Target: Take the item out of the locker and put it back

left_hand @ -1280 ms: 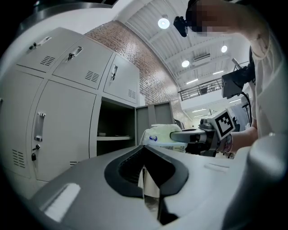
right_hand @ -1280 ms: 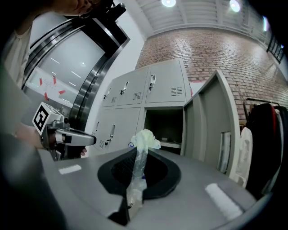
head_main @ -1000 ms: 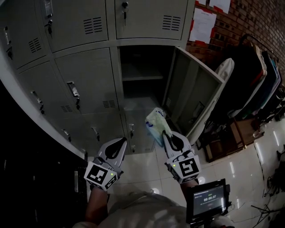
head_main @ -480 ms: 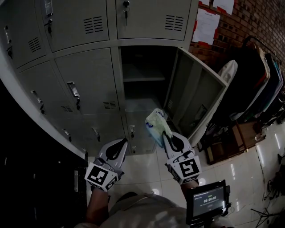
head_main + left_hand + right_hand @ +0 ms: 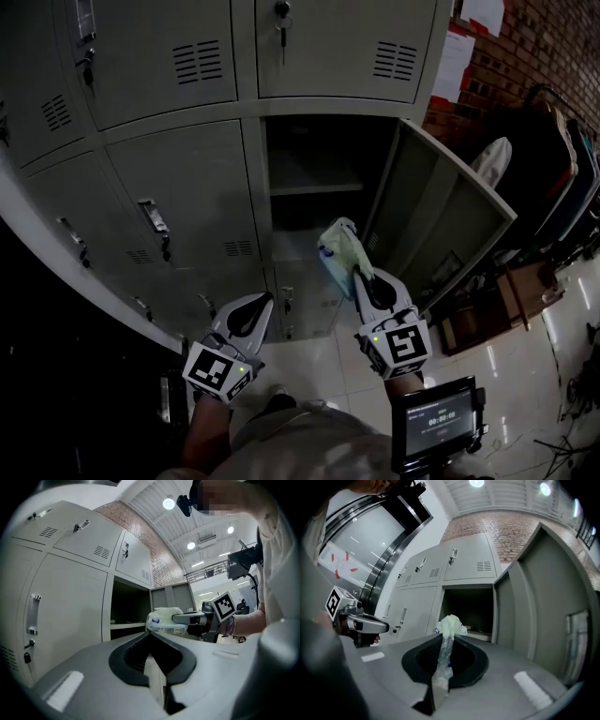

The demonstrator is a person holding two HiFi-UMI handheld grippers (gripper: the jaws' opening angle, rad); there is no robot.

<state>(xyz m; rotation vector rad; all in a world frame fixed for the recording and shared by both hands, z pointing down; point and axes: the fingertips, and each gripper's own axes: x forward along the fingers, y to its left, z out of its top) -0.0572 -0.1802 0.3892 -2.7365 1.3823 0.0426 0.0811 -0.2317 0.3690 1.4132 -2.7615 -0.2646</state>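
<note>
In the head view a pale green and white plastic-wrapped pack (image 5: 339, 251) hangs in front of the open locker compartment (image 5: 314, 183), just below its shelf level. My right gripper (image 5: 360, 274) is shut on the pack's loose film. The right gripper view shows that film (image 5: 449, 625) pinched between the jaws of the right gripper (image 5: 442, 638), with the dark compartment (image 5: 471, 609) straight ahead. My left gripper (image 5: 265, 299) is shut and empty, lower left of the pack. From the left gripper view (image 5: 149, 633) the pack (image 5: 164, 620) shows to the right.
The open locker door (image 5: 450, 225) swings out to the right of the pack. Closed locker doors with handles (image 5: 155, 220) fill the left and top. An ironing board (image 5: 494, 159) and hanging clothes stand at the right by a brick wall. A small screen (image 5: 436, 422) sits bottom right.
The right gripper has carried the pack a little up and closer to the open compartment. The left gripper has stayed beside it, and the head view has tilted up.
</note>
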